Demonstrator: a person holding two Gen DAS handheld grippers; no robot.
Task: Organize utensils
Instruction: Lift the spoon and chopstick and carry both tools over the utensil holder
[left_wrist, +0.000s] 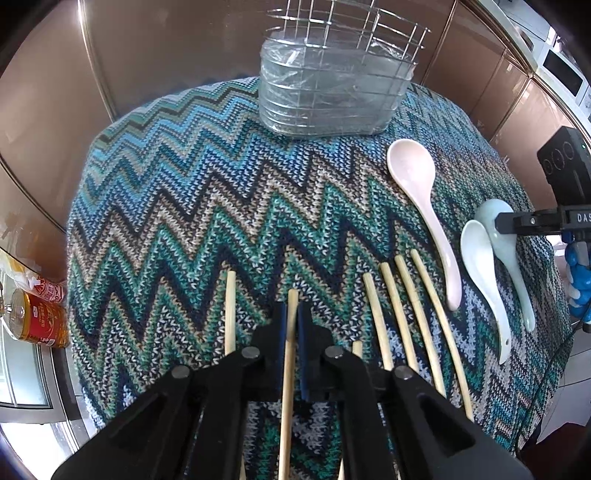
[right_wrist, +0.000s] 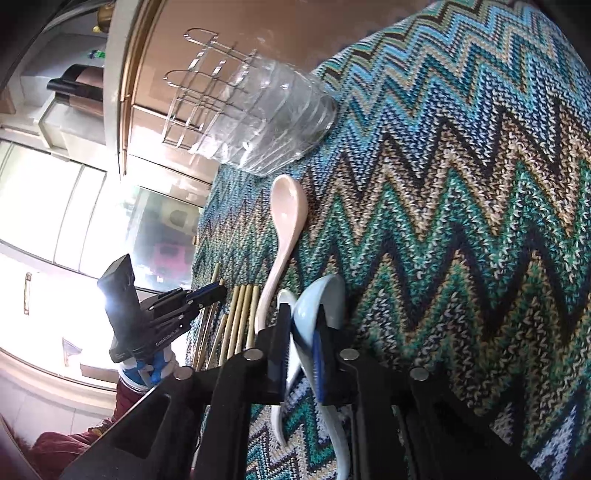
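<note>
Lying lengthwise between the left gripper's (left_wrist: 291, 314) pads, one bamboo chopstick (left_wrist: 287, 369) points away toward the wire utensil holder (left_wrist: 332, 81) at the cloth's far edge; the jaws stand close on either side of it, contact unclear. Right gripper (right_wrist: 304, 317) is clamped on the pale blue ceramic spoon (right_wrist: 325, 295), bowl forward. White spoon (left_wrist: 480, 258) and pink spoon (left_wrist: 417, 173) lie beside it, handles near. Legible: "DAS" on the right gripper body. Zigzag knit tablecloth (left_wrist: 184, 206) underneath.
</note>
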